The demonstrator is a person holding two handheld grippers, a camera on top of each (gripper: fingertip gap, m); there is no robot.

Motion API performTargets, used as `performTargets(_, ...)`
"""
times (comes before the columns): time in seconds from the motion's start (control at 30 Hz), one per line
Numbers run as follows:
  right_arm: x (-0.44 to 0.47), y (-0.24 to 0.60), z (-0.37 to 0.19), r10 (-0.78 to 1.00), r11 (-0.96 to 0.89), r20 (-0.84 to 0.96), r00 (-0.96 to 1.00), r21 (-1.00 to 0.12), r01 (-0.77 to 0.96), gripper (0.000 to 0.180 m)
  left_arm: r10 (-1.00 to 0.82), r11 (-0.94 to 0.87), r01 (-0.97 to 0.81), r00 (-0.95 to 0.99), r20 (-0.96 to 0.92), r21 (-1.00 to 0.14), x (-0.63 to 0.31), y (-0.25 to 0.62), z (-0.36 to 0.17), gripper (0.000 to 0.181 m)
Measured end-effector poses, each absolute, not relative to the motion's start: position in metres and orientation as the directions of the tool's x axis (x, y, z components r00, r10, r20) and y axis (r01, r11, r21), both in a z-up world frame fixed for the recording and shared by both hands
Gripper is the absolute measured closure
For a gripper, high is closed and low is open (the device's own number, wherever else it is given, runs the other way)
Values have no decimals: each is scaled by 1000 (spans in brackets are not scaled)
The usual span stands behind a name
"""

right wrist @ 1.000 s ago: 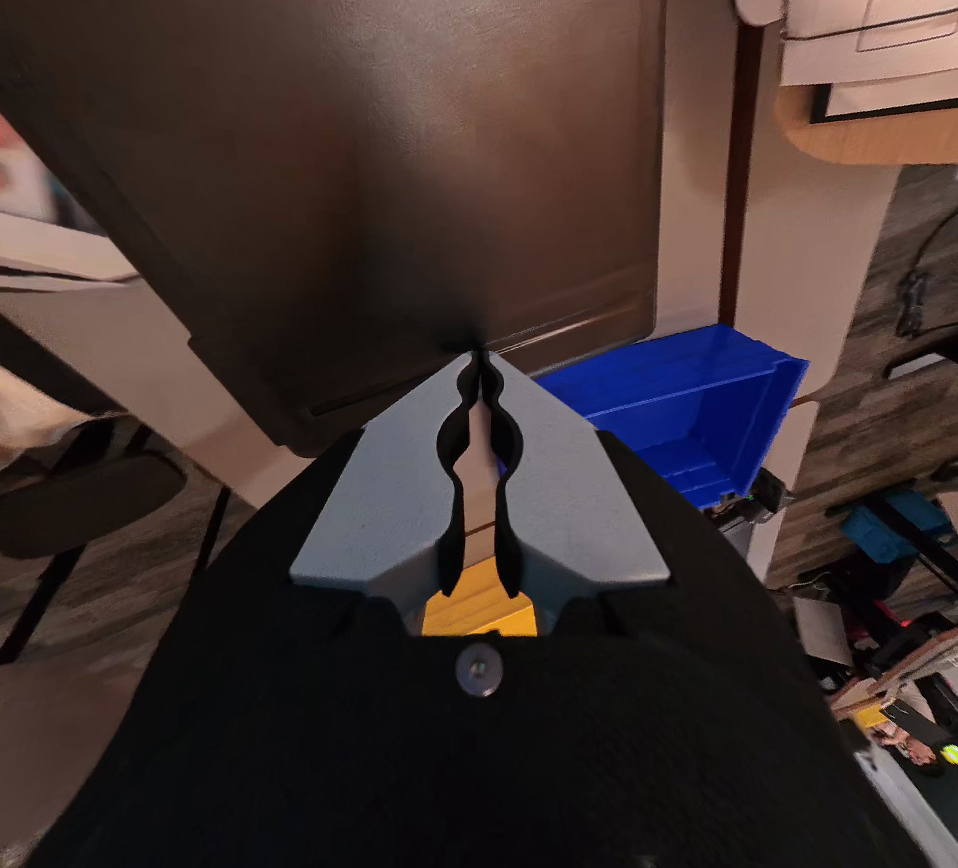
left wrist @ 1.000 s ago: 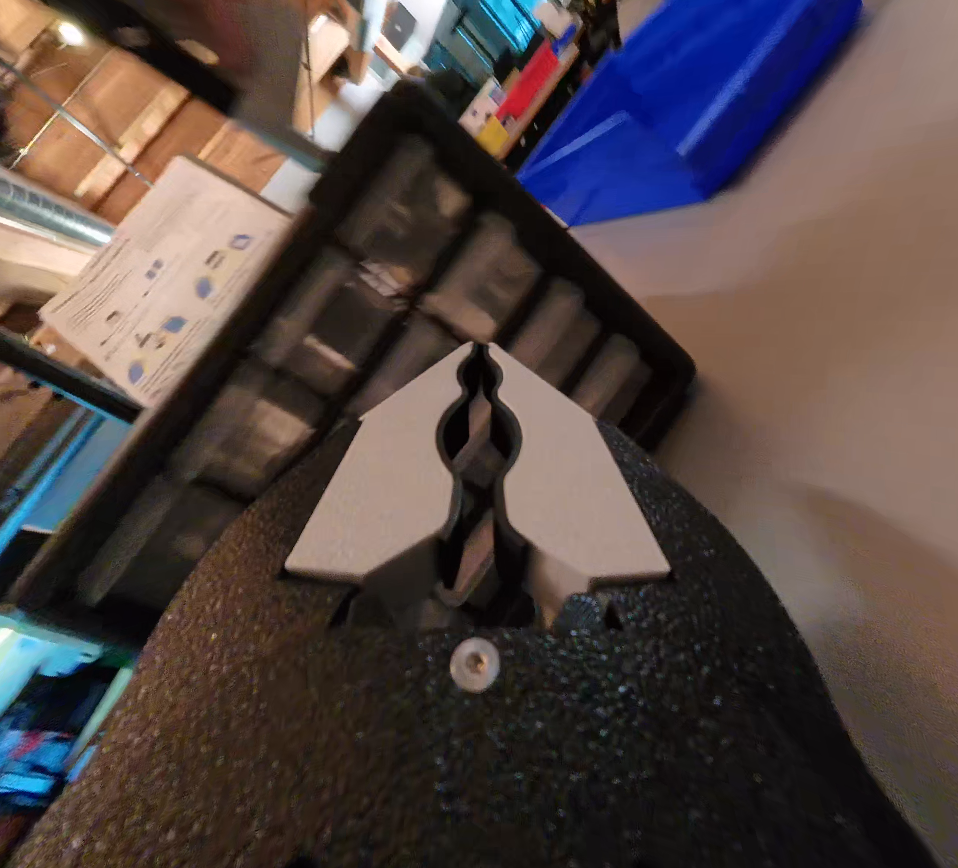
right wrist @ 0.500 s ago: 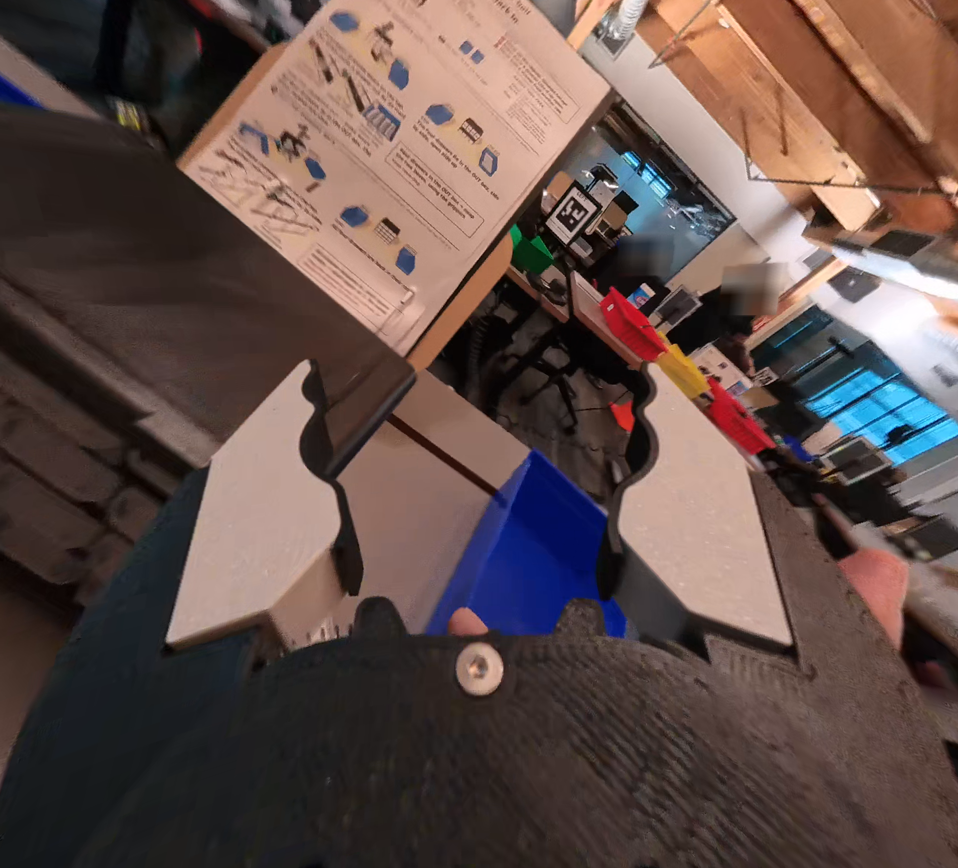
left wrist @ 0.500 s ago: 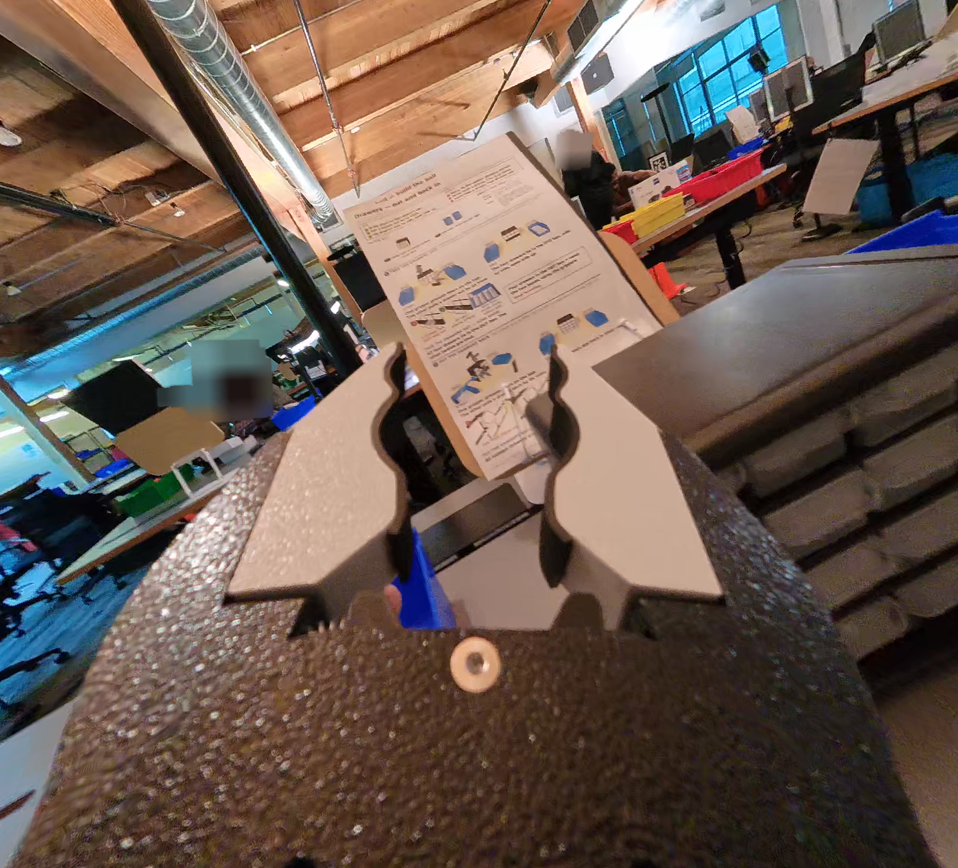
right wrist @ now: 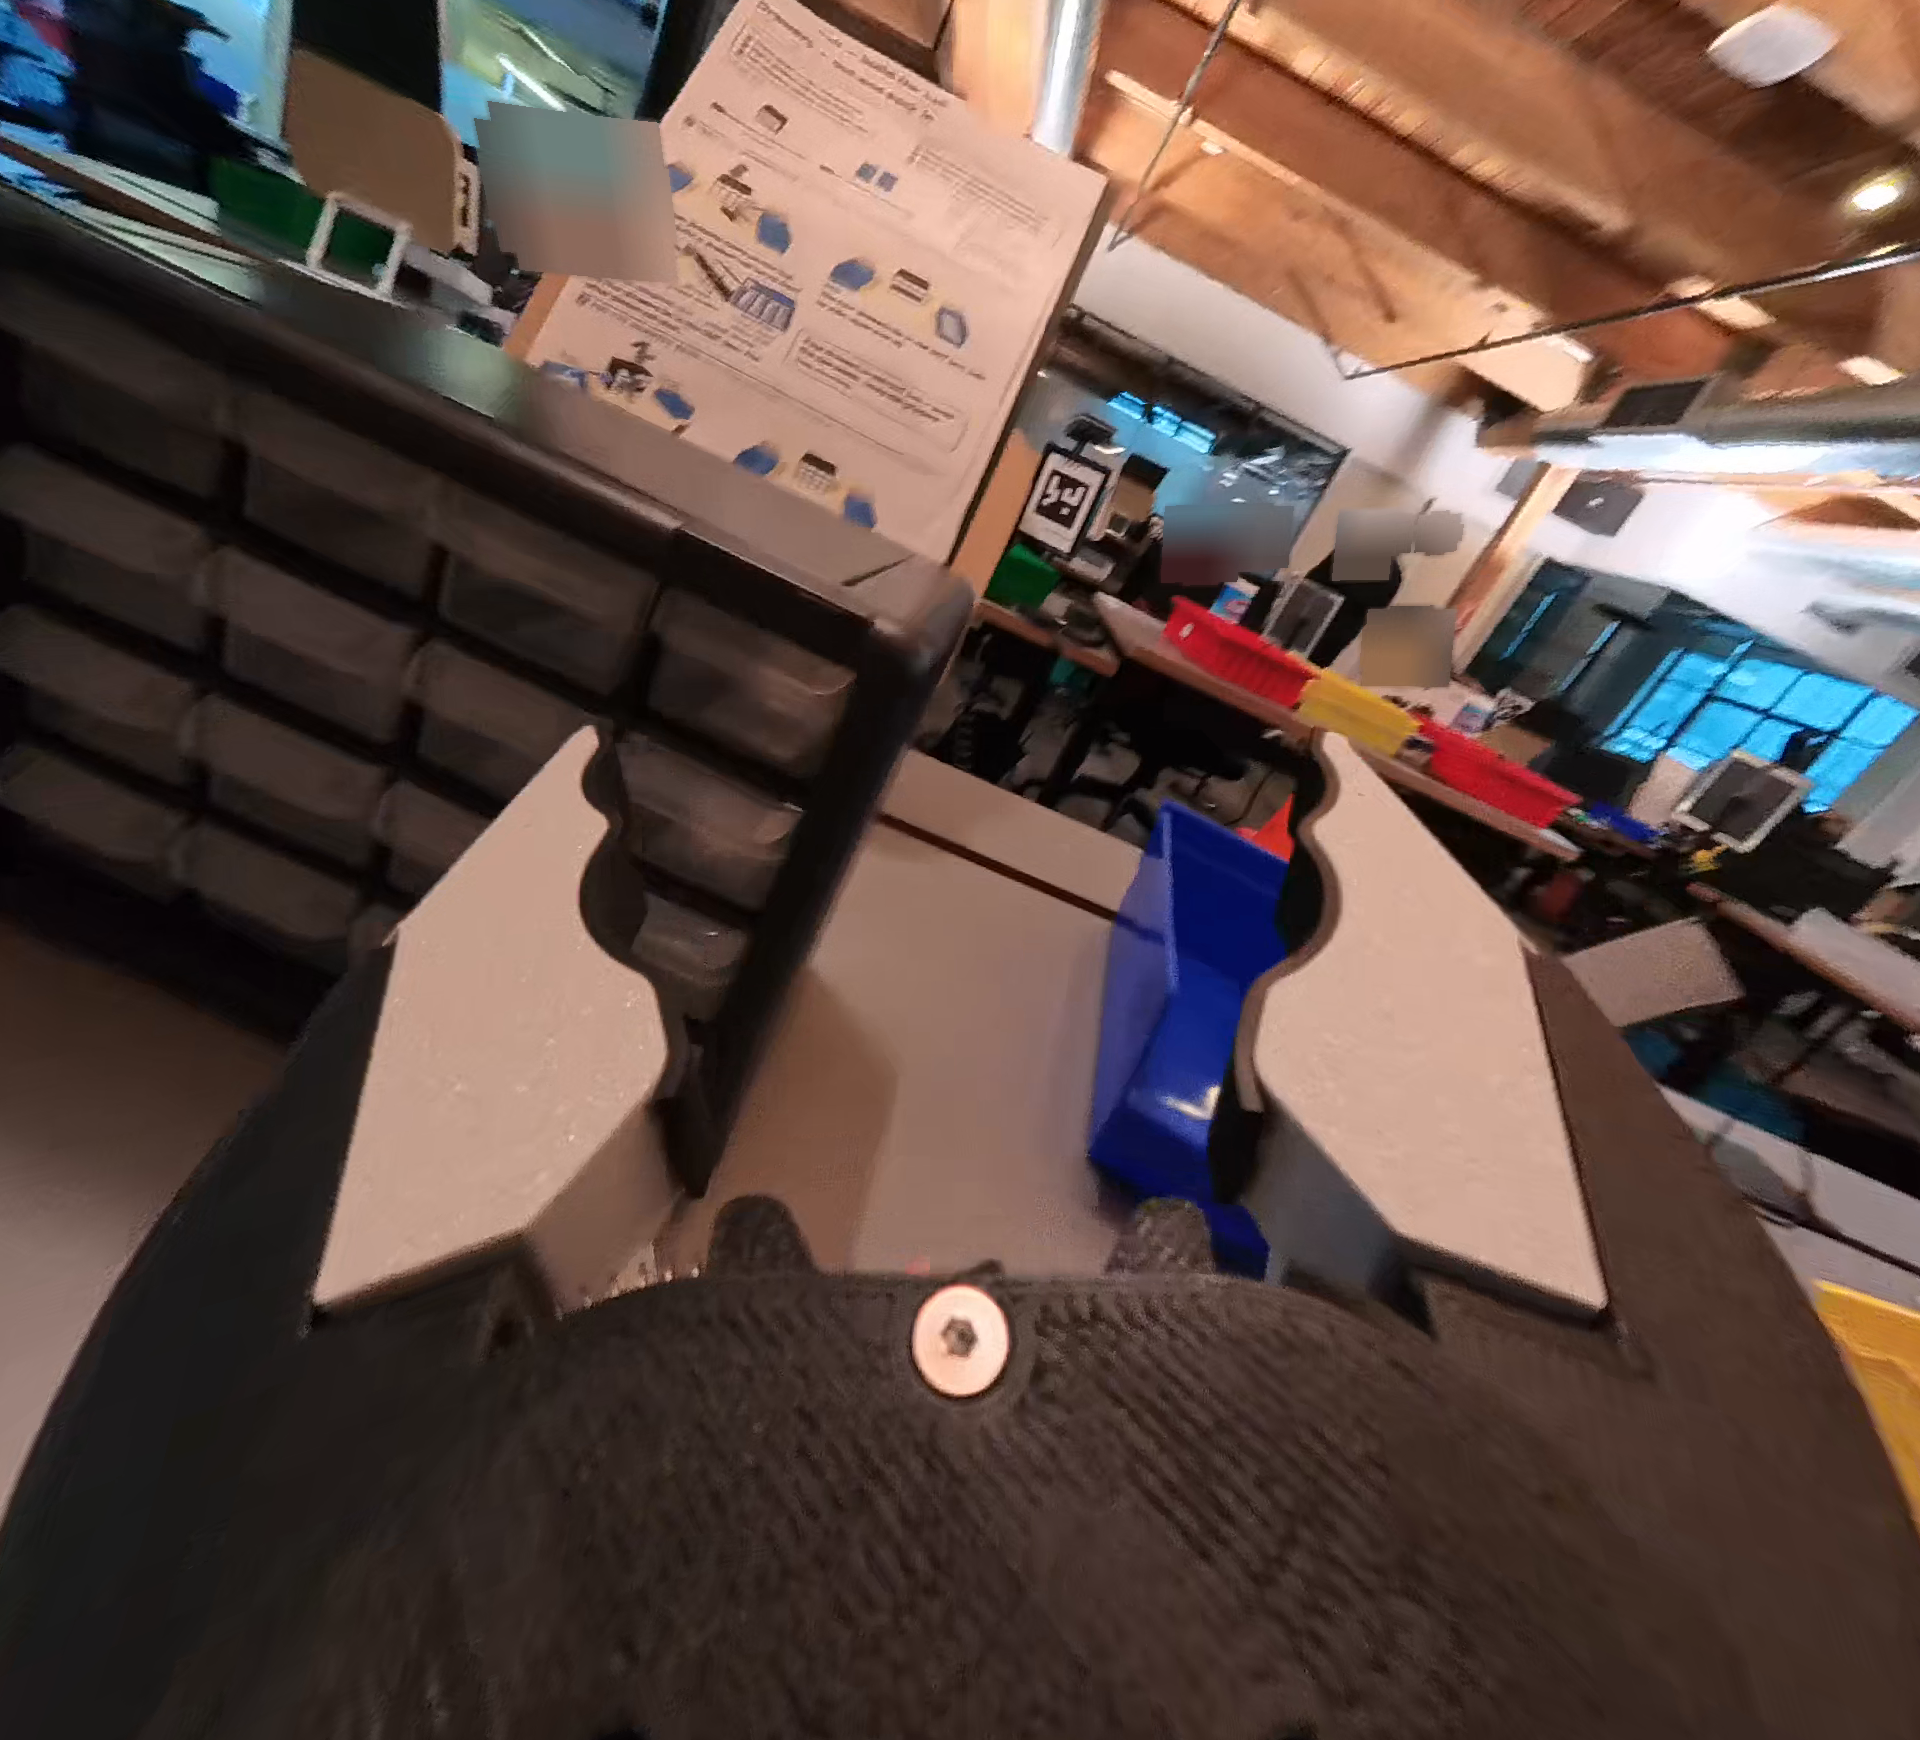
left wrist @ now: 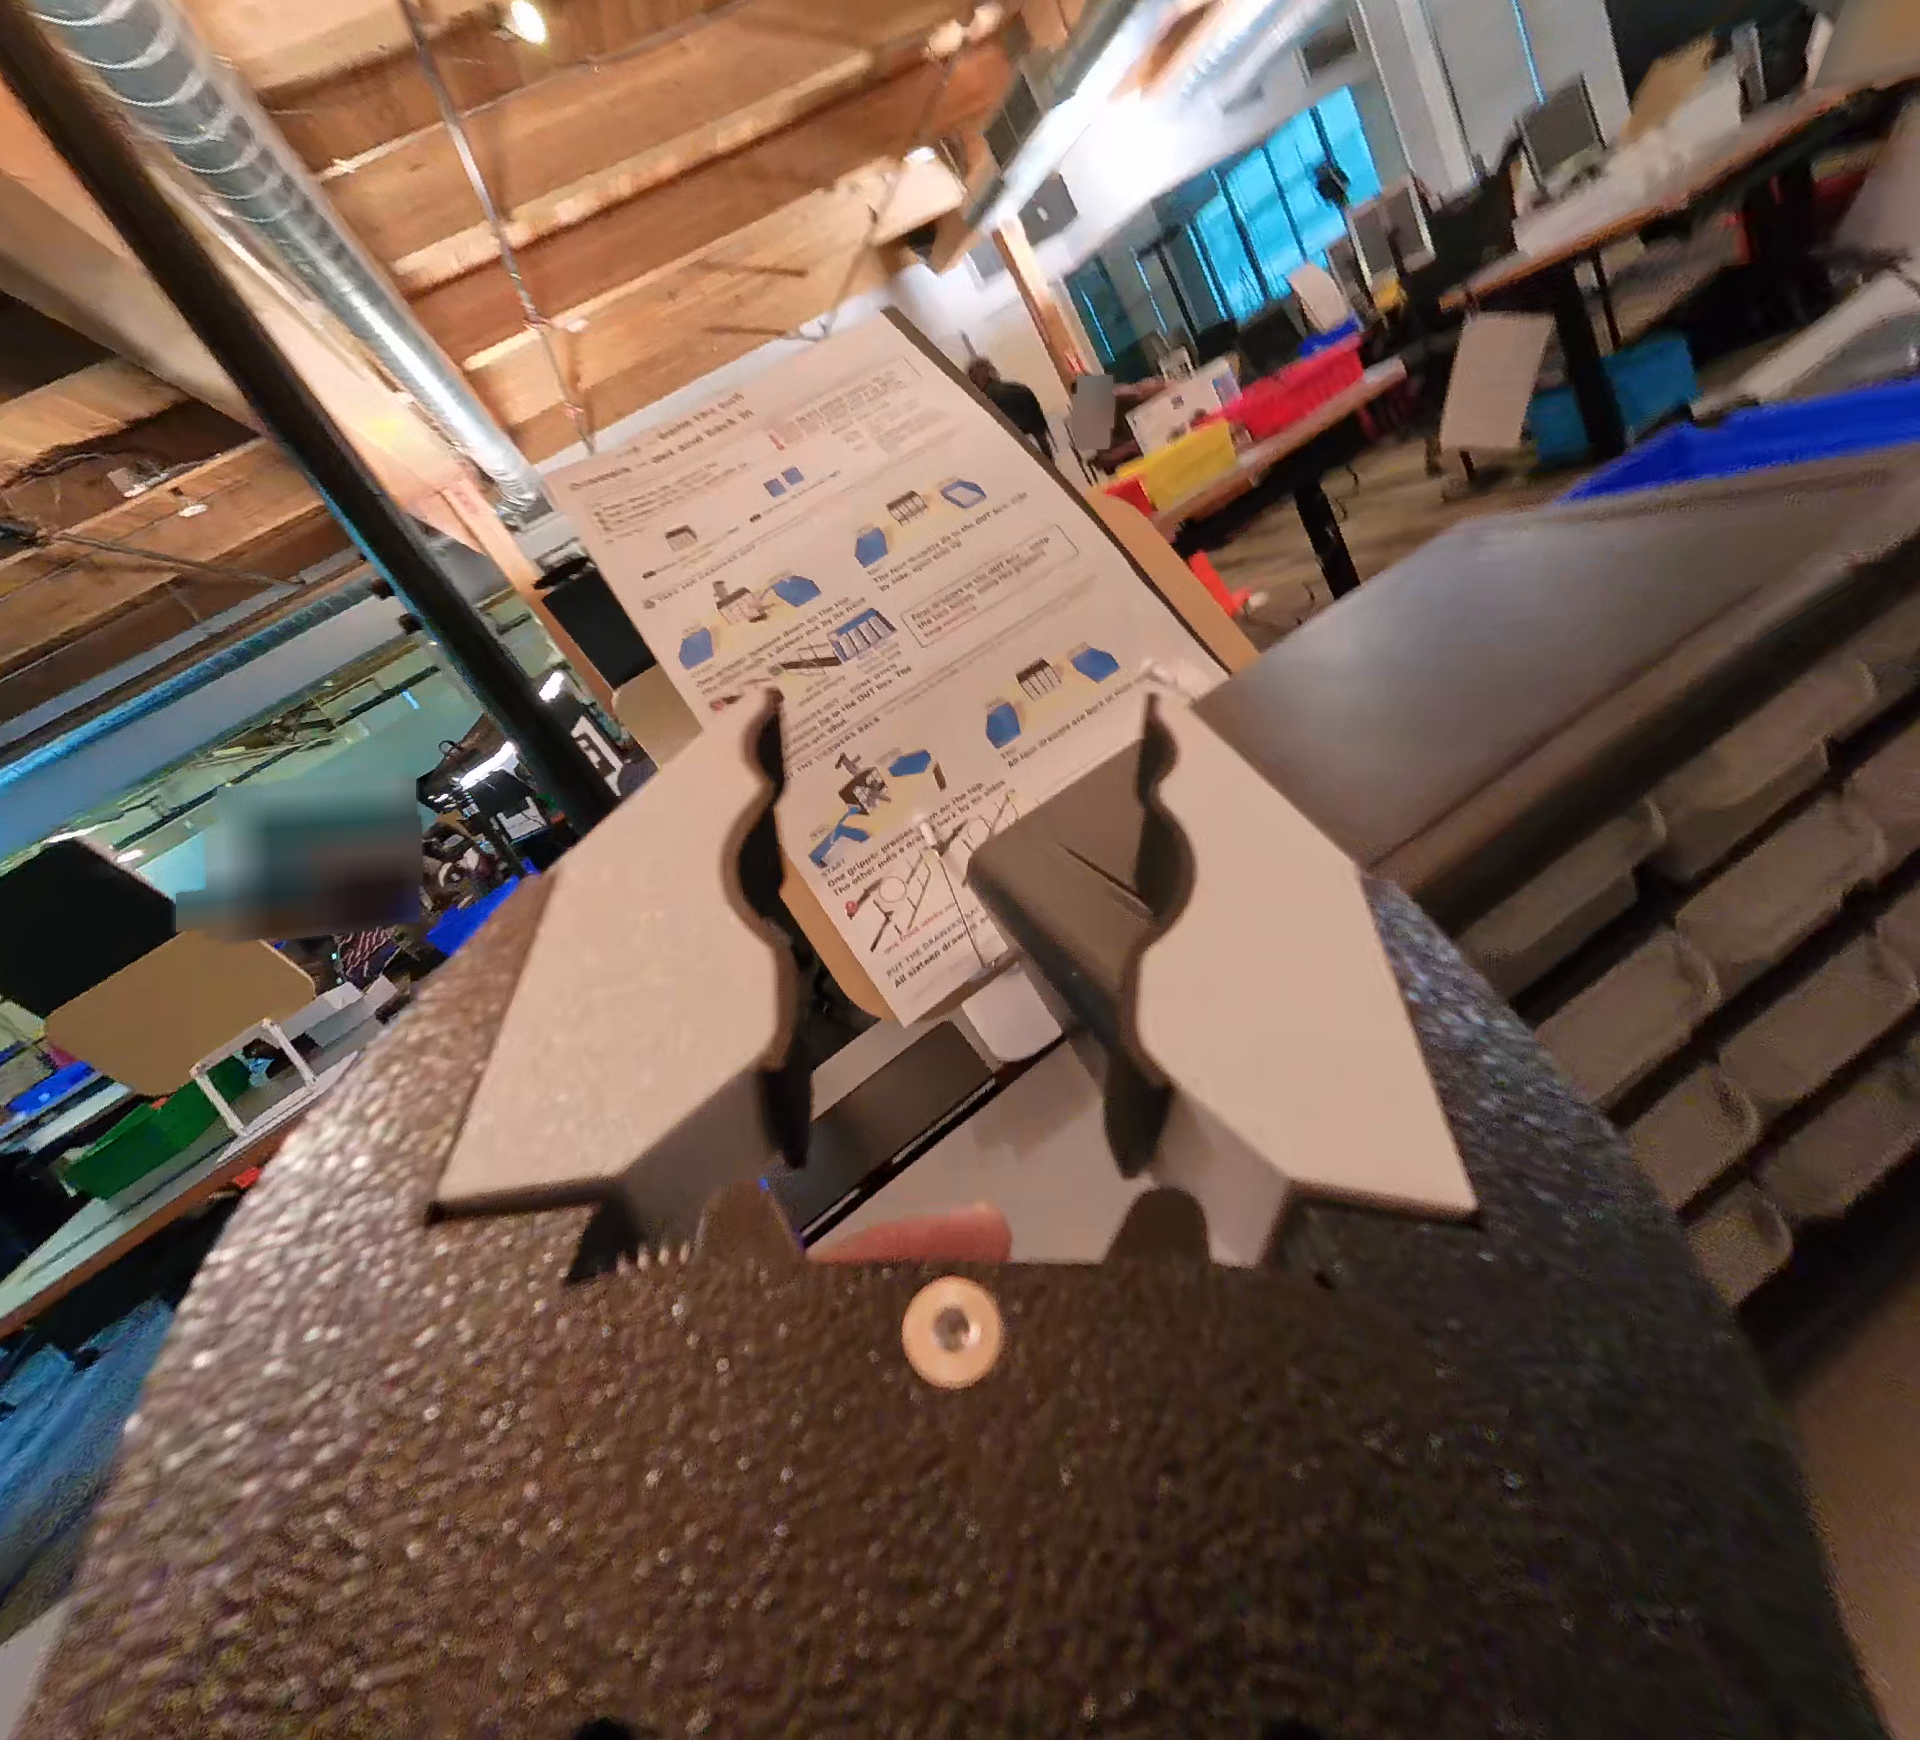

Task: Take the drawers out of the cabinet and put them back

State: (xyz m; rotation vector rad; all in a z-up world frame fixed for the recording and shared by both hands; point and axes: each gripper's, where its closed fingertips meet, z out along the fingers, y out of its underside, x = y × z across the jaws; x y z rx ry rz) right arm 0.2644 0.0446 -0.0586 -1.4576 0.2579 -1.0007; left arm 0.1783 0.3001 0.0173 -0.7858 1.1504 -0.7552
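The black cabinet (right wrist: 894, 651) stands on a grey table (right wrist: 966, 1046), its rows of clear grey drawers (right wrist: 520, 620) all pushed in. In the left wrist view the cabinet (left wrist: 1538, 651) is at the right, with its drawers (left wrist: 1714, 942) seen from the side. My left gripper (left wrist: 956, 724) is open and empty, beside the cabinet's left end. My right gripper (right wrist: 956, 755) is open and empty, in front of the cabinet's right end, apart from it. A blue bin (right wrist: 1174, 984) sits on the table between the right gripper's fingers, farther off.
A printed instruction sheet (right wrist: 862, 277) on a board stands behind the cabinet; it also shows in the left wrist view (left wrist: 883, 651). A black post (left wrist: 260, 402) rises at the left. Tables with red and yellow bins (right wrist: 1351, 703) and people stand in the background.
Both grippers were shut against the cabinet one second ago and have opened. Both have swung up and away, so the cabinet front now shows to the side of each.
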Motion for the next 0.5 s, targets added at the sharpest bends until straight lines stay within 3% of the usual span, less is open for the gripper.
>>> performTargets(0.03, 260, 49, -60, -676, -168, 395, 622, -904, 392, 57, -831, 540, 80, 206, -516, -838, 181, 298, 14, 128)
performTargets(0.1, 246, 65, -68, -617, -123, 343, 708, -931, 344, 71, -815, 572, 4, 116, -568, -820, 189, 294, 8, 143)
performTargets(0.17, 225, 90, -85, -506, -99, 276, 817, -960, 263, 92, -801, 597, -91, -17, -598, -797, 201, 293, 1, 180)
performTargets(0.33, 162, 154, -109, -266, 121, -85, 960, -991, -54, 142, -735, 659, -336, -480, -480, -673, 234, 289, -26, 181)
performTargets(0.5, 134, 202, -132, -71, 246, -464, 883, -866, -435, 154, -685, 725, -554, -643, -343, -410, 255, 315, -54, 181)
